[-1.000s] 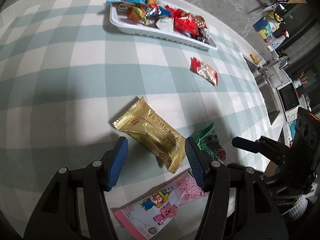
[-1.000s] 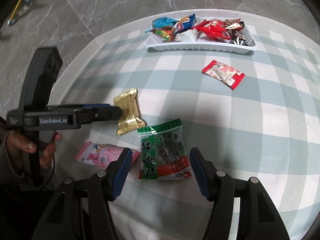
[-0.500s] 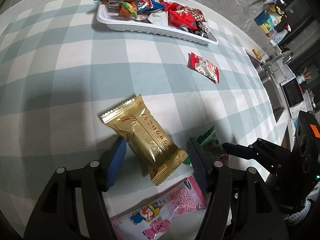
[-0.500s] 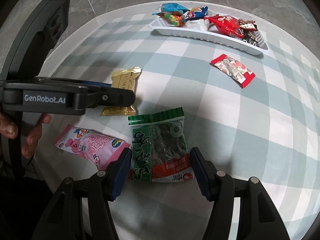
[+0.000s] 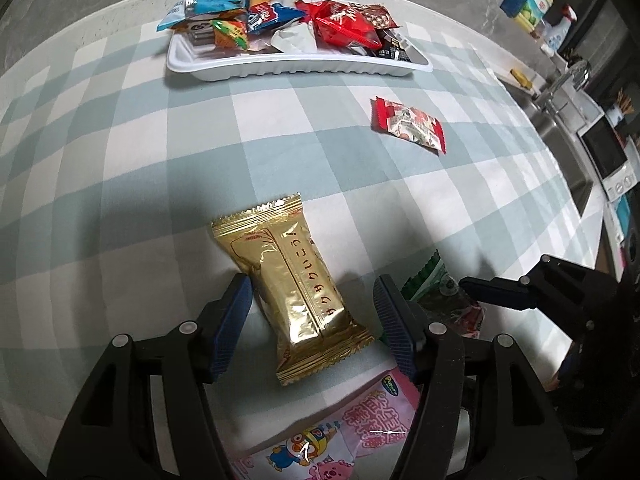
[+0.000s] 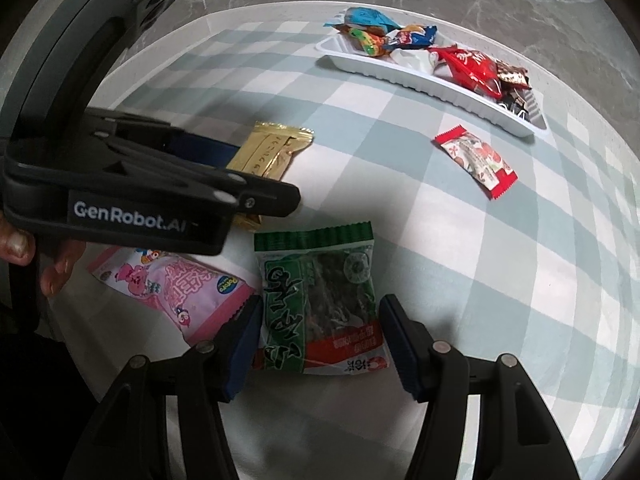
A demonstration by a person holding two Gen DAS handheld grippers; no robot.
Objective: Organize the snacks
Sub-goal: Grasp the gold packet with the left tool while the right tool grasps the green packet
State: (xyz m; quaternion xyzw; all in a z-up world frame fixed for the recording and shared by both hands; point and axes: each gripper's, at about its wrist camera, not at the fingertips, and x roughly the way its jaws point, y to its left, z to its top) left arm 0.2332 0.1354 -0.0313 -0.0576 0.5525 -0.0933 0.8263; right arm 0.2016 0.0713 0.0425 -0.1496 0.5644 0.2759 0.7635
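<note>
A gold packet (image 5: 296,292) lies flat on the checked tablecloth between the fingers of my left gripper (image 5: 312,286). That gripper is open, with a gap on the packet's right side. In the right wrist view a green seaweed packet (image 6: 320,296) lies flat between the pads of my right gripper (image 6: 320,304), which is open and straddles it closely. A pink cartoon packet (image 6: 172,284) lies beside both. A red-and-white candy (image 5: 410,124) lies alone farther off. At the far side a white tray (image 5: 280,68) holds several snacks.
The left gripper's near finger (image 6: 256,196) crosses the right wrist view over the gold packet (image 6: 272,152), with a person's hand (image 6: 16,240) behind it. A counter with a sink (image 5: 560,92) lies beyond the table's right edge. Grey marble floor surrounds the table.
Both grippers have come closer to the table and rolled. The gold packet now lies more lengthwise between the left fingers, and the green packet sits squarely between the right pads.
</note>
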